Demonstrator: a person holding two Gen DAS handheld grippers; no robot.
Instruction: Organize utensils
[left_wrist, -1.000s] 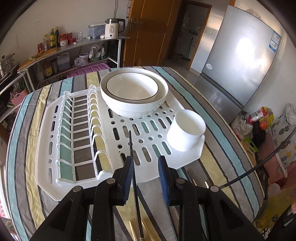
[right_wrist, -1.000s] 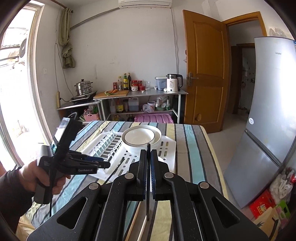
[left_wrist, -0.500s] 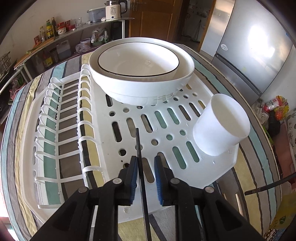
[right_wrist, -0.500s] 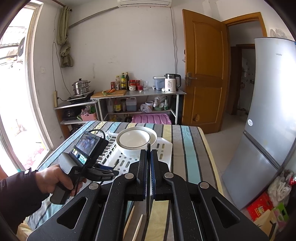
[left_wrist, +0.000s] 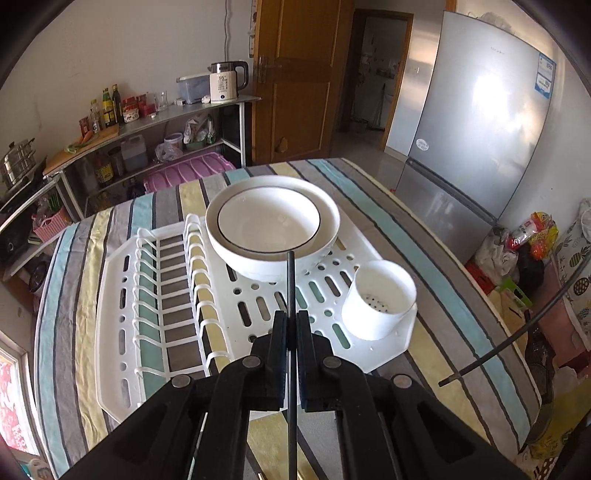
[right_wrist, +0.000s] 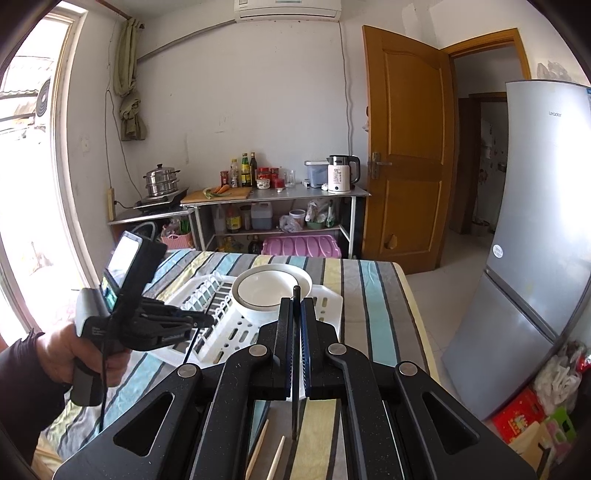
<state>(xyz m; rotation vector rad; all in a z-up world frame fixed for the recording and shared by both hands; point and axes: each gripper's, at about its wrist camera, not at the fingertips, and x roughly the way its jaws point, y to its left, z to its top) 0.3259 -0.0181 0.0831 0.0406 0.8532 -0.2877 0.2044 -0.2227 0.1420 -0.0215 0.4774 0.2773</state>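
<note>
My left gripper (left_wrist: 291, 317) hangs above the near edge of the white drying rack (left_wrist: 122, 295). Its jaws are closing the last bit, and the pads press a thin black chopstick (left_wrist: 290, 280) that points toward the stacked white bowls (left_wrist: 273, 225). A white perforated utensil cup (left_wrist: 376, 306) stands on the rack's right corner. My right gripper (right_wrist: 295, 306) stays shut on a second black chopstick (right_wrist: 294, 417) above the table's near end. The right wrist view shows the left gripper (right_wrist: 207, 320) in a hand at the left, chopstick (right_wrist: 190, 349) sticking down out of it.
Two wooden chopsticks (right_wrist: 258, 443) lie on the striped tablecloth (right_wrist: 373, 314) under my right gripper. The right gripper's chopstick (left_wrist: 480, 360) crosses the lower right of the left wrist view. A fridge (right_wrist: 535, 240) stands to the right, a shelf (right_wrist: 277, 194) behind the table.
The left gripper's jaws closed onto the black chopstick, dipped toward the rack, then rose with the chopstick off the table. The right gripper kept still, shut on its chopstick.
</note>
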